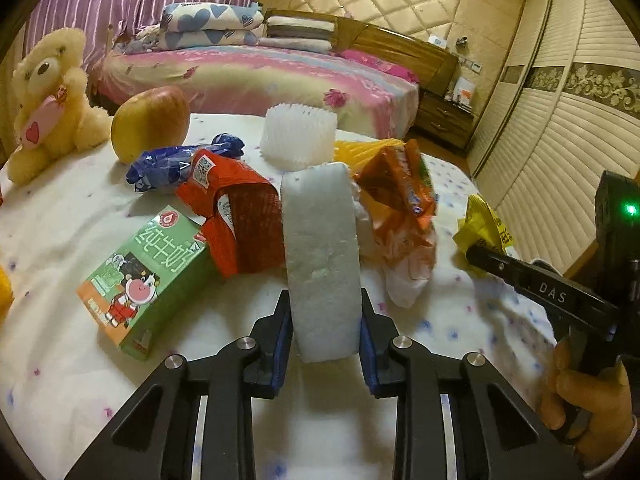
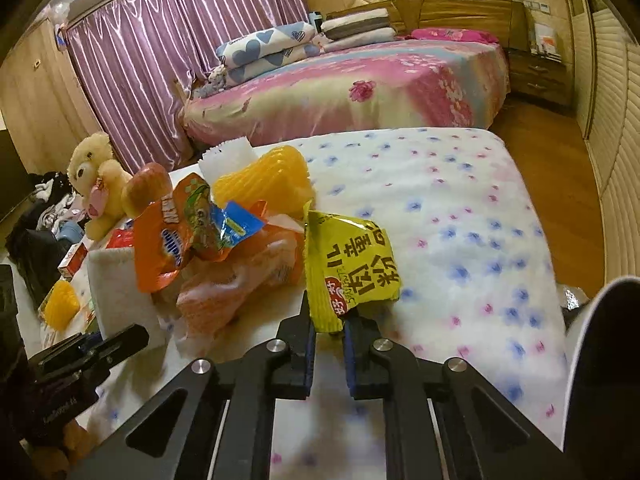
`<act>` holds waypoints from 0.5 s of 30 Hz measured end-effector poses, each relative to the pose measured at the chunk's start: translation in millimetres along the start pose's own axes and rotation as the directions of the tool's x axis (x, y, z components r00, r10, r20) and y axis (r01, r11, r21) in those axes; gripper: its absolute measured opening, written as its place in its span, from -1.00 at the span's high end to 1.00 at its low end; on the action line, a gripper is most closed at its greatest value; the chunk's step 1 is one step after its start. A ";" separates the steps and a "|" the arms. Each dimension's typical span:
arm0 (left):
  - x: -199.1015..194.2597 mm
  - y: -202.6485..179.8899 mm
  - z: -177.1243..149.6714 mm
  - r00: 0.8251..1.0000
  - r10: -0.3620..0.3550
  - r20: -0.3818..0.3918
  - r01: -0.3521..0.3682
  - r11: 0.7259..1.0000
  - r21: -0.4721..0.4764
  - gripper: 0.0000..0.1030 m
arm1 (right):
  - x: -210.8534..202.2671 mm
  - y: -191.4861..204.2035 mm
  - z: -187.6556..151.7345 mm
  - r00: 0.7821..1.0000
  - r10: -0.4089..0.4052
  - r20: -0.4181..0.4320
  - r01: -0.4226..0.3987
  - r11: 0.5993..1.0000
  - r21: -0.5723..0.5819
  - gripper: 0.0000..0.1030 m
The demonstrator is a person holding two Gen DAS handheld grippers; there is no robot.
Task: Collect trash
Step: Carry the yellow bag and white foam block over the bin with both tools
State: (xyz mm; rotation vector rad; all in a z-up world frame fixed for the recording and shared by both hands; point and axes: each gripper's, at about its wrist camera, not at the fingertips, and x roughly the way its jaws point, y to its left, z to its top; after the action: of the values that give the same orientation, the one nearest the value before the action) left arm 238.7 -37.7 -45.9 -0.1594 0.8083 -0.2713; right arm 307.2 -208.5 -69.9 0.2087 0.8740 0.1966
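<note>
Left wrist: you're pinching one foam block in the left gripper; right gripper is clamping one yellow wrapper, two orange wrappers crowding between.

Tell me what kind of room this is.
A bedroom, almost certainly. A made bed with folded quilts stands by purple curtains, and a louvred wardrobe runs along one wall. The trash sits on a cloth-covered table in front of the bed.
</note>
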 end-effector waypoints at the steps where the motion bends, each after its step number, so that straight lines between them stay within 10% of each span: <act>1: -2.7 -0.5 -2.4 1.000 -0.008 0.001 0.008 1.000 0.002 0.46 | -5.1 -1.9 -3.5 1.000 0.003 0.002 -0.003 1.000 0.008 0.79; 15: -16.5 -38.3 -21.4 0.992 -0.122 -0.028 0.124 0.988 0.091 0.47 | -68.7 -26.6 -38.6 0.999 -0.010 0.050 0.005 0.996 0.092 0.79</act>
State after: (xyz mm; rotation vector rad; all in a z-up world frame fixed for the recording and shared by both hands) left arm 205.4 -70.2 -39.7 -0.1198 0.8080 -0.4269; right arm 236.5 -247.7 -50.3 0.2952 0.8341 0.1434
